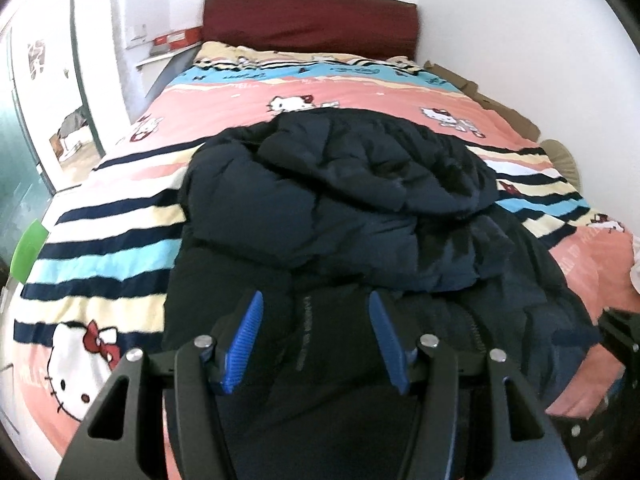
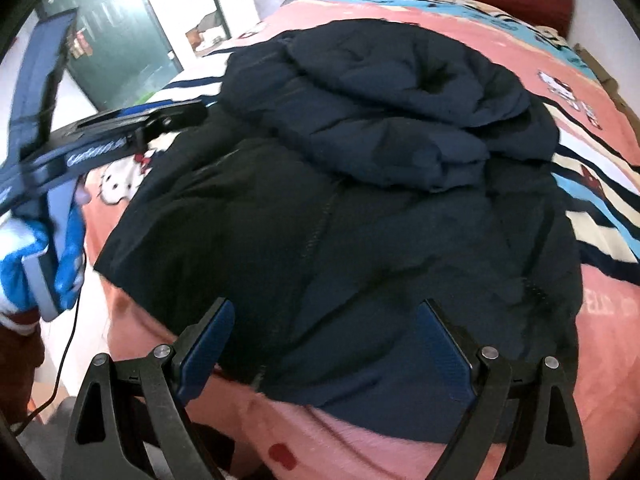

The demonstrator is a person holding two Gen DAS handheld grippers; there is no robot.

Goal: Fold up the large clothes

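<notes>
Your left gripper [image 1: 316,336] stands half spread with nothing pinched, hovering over the near edge of the dark padded jacket [image 1: 340,208]; your right gripper [image 2: 326,344] gapes wide and empty above the jacket's near hem. The jacket lies bunched in the middle of the bed's cartoon-print cover [image 1: 100,248], its far half heaped onto itself, red headboard [image 1: 312,20] beyond.

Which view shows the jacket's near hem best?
The right wrist view: the dark jacket's near hem lies unobstructed across the bedspread. In the left wrist view the left gripper hides that edge.
</notes>
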